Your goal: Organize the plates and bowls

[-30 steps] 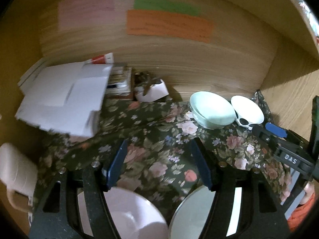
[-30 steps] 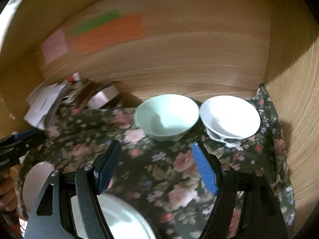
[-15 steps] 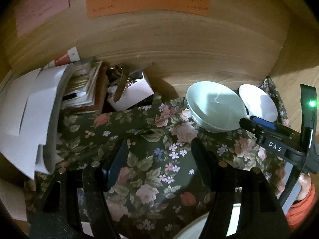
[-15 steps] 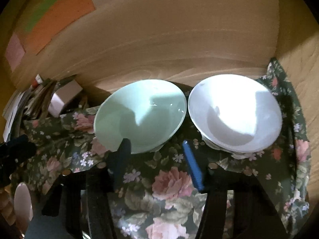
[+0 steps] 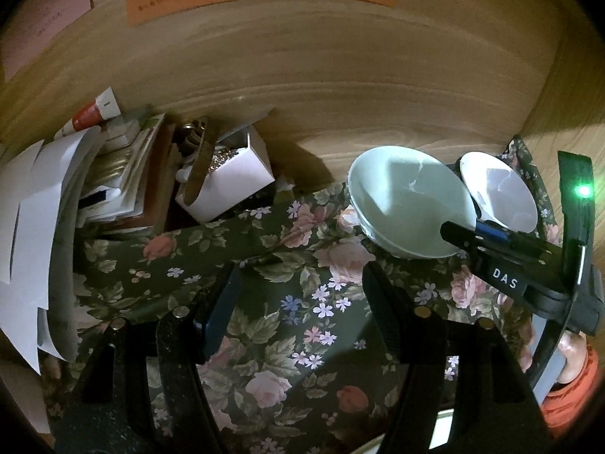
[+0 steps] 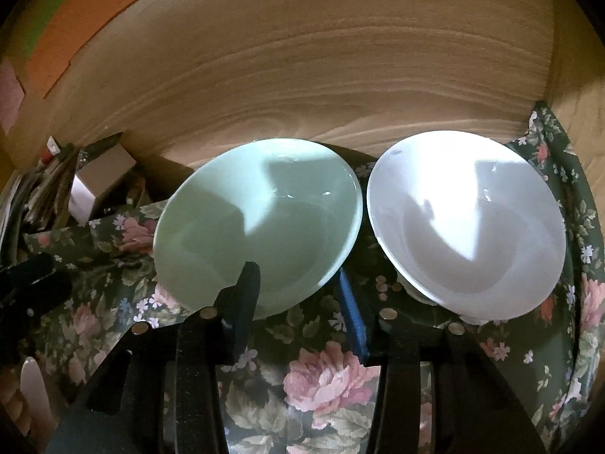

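Note:
A pale green bowl (image 6: 261,234) and a white bowl (image 6: 465,223) sit side by side on a floral cloth (image 6: 325,378) at the back of a wooden shelf. My right gripper (image 6: 297,291) is open, its left finger inside the green bowl's near rim and its right finger just outside the rim. The left wrist view shows the green bowl (image 5: 404,200), the white bowl (image 5: 499,189) and my right gripper (image 5: 465,230) at the green bowl's rim. My left gripper (image 5: 298,295) is open and empty over the cloth.
A stack of papers and books (image 5: 75,204) and a small white box (image 5: 230,178) fill the shelf's left back corner. The wooden back wall (image 6: 302,75) stands right behind the bowls, the side wall at the right. A plate rim (image 5: 442,431) shows at the bottom.
Both grippers moved forward into the shelf. My right gripper closed in on the green bowl and its fingers now straddle the near rim. The plates dropped out of the bottom of both views.

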`<state>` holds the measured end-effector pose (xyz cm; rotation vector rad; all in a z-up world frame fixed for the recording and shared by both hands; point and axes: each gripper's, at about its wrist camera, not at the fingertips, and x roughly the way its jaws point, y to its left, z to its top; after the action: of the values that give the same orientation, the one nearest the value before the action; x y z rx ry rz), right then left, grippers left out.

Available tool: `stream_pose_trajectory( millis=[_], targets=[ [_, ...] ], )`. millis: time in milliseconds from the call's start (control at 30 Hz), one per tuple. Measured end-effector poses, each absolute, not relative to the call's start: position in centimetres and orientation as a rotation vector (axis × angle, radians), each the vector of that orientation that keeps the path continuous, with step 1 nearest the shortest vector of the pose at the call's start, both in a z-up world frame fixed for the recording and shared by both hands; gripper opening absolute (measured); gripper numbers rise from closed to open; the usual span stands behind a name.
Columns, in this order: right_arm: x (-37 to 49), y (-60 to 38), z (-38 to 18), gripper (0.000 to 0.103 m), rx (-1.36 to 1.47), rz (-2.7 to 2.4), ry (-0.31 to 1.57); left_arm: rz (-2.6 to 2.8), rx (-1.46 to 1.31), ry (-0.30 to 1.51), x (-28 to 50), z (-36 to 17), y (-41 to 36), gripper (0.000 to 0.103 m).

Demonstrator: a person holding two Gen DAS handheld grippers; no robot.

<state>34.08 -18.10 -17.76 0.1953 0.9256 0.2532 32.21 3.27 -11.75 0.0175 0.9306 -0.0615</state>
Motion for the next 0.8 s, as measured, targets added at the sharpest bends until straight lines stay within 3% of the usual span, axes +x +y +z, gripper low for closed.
stream_pose_trajectory(
  millis=[200,467,800],
  targets=[
    [35.6,-18.3,-19.2,0.036,0.233,0.27,0.996,-0.063,0.014,0.946,32.6,-12.4,3.3,0.066],
    [34.2,-17.6,-18.7,0.022,0.145,0.324,0.999,-0.057,0.004,0.963,32.8,-12.9,3.5,0.066],
    [28.8,-15.5,-18.6,0.021,0.09,0.5,1.068,-0.042,0.017,1.025,33.4,-14.9,3.2,0.066]
  ],
)
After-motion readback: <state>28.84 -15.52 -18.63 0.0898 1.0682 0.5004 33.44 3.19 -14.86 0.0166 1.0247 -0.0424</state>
